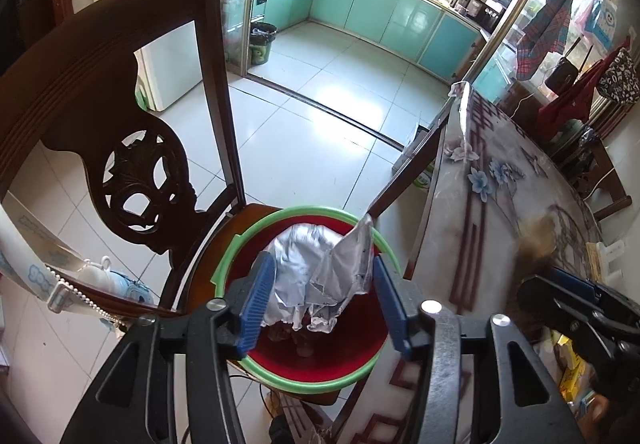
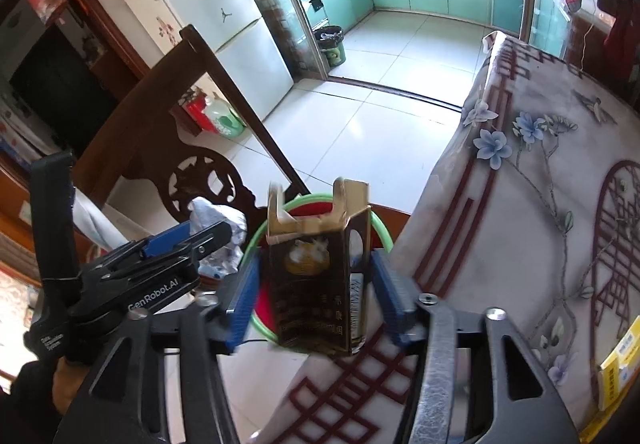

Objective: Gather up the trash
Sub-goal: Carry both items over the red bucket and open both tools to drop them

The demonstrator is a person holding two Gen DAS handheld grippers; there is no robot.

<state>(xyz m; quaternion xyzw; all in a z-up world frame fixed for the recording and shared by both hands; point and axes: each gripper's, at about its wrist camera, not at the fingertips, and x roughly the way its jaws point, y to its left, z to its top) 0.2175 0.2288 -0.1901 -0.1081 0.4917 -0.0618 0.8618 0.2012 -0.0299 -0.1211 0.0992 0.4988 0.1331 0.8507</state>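
A red bin with a green rim [image 1: 224,268] stands on a wooden chair seat beside the table. My left gripper [image 1: 320,302] is over the bin, jaws wide apart, with a crumpled silver foil wrapper [image 1: 320,268] between the blue pads; the pads do not press it. My right gripper [image 2: 316,286] is shut on a dark brown and gold carton [image 2: 316,280] with open top flaps, held upright near the bin's rim [image 2: 380,232]. The left gripper [image 2: 180,244] and the foil [image 2: 224,220] show at the left of the right wrist view.
The dark carved chair back [image 1: 132,148] rises left of the bin. The table with a floral cloth [image 2: 540,204] lies to the right, with a yellow box [image 2: 620,368] at its near right. A black bin [image 2: 332,44] stands by the kitchen door.
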